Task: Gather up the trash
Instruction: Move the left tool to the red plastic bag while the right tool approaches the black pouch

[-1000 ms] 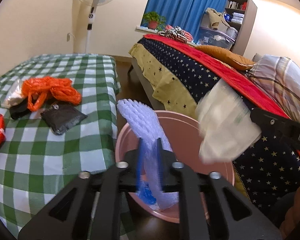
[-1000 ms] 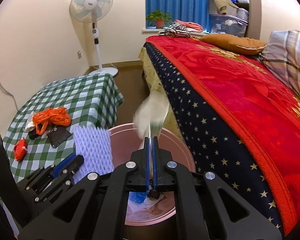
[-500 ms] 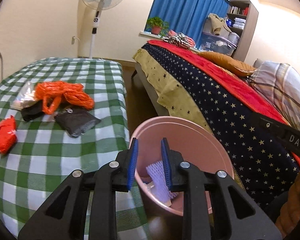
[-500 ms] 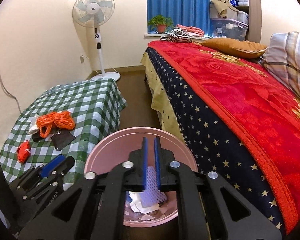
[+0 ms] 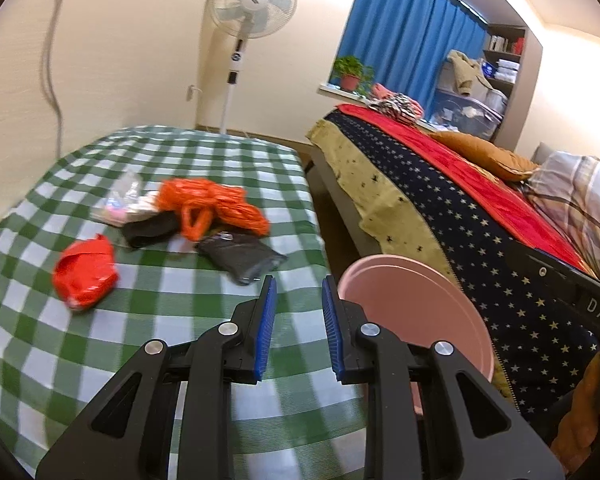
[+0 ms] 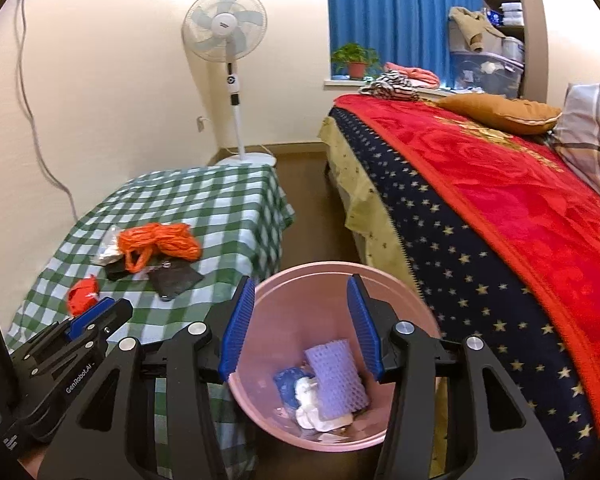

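A pink bin (image 6: 384, 280) stands on the floor between table and bed; it holds a purple foam net (image 6: 336, 376), blue scrap and white paper. It shows in the left wrist view (image 5: 416, 304) too. My right gripper (image 6: 300, 328) is open and empty above the bin. My left gripper (image 5: 298, 324) is open and empty over the checked table's near edge; it also shows in the right wrist view (image 6: 96, 318). On the table lie a red wrapper (image 5: 85, 274), an orange net bag (image 5: 212, 204), a grey pouch (image 5: 242, 258), a black piece (image 5: 150, 230) and a clear wrapper (image 5: 120, 200).
The green checked table (image 5: 140, 360) is at the left, the bed (image 6: 500, 208) with red blanket at the right. A standing fan (image 6: 230, 60) is by the far wall. A narrow floor strip runs between table and bed.
Both grippers let go of their trash, the purple foam net and the white paper, into the bin and opened. The left gripper then swung left over the table.
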Motion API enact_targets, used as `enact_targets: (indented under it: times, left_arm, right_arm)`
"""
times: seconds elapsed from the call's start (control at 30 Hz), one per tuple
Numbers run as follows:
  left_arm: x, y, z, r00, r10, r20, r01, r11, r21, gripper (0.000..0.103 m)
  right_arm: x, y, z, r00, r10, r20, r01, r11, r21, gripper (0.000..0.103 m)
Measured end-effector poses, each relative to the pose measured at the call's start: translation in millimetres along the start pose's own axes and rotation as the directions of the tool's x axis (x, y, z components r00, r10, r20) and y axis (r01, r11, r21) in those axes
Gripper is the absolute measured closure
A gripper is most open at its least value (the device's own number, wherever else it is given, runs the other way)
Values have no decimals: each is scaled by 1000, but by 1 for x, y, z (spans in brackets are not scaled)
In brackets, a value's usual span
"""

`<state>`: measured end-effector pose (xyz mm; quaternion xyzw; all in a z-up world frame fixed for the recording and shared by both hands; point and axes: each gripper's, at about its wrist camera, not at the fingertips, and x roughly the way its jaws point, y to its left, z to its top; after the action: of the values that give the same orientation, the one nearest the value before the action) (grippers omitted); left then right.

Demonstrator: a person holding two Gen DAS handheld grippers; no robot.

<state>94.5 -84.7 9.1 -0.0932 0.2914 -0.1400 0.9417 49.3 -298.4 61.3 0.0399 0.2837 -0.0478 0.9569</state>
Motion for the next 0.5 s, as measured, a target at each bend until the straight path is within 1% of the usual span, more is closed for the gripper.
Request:
enact_targets:
  times: [0.17, 0.2, 0.37, 0.5]
  left_arm:
    - [-8, 26, 2, 998, 58, 15, -58, 998, -36, 80]
    - [-9, 31, 2, 997, 69, 17, -69, 997, -44, 80]
    - [-14, 59, 2, 989, 148, 23, -145, 985, -95, 79]
    - [-13, 78, 3, 977, 214, 21, -209, 969, -132, 78]
  right_arm:
    - [9, 17, 1, 998, 57, -9, -57, 998, 4, 59]
    - [11, 21, 1, 998, 68, -12, -68, 998, 3, 62]
    - [29, 42, 2, 991, 132, -35, -133, 991, -6, 73]
    - [49, 57, 0, 983, 170, -62, -171, 985, -12, 73]
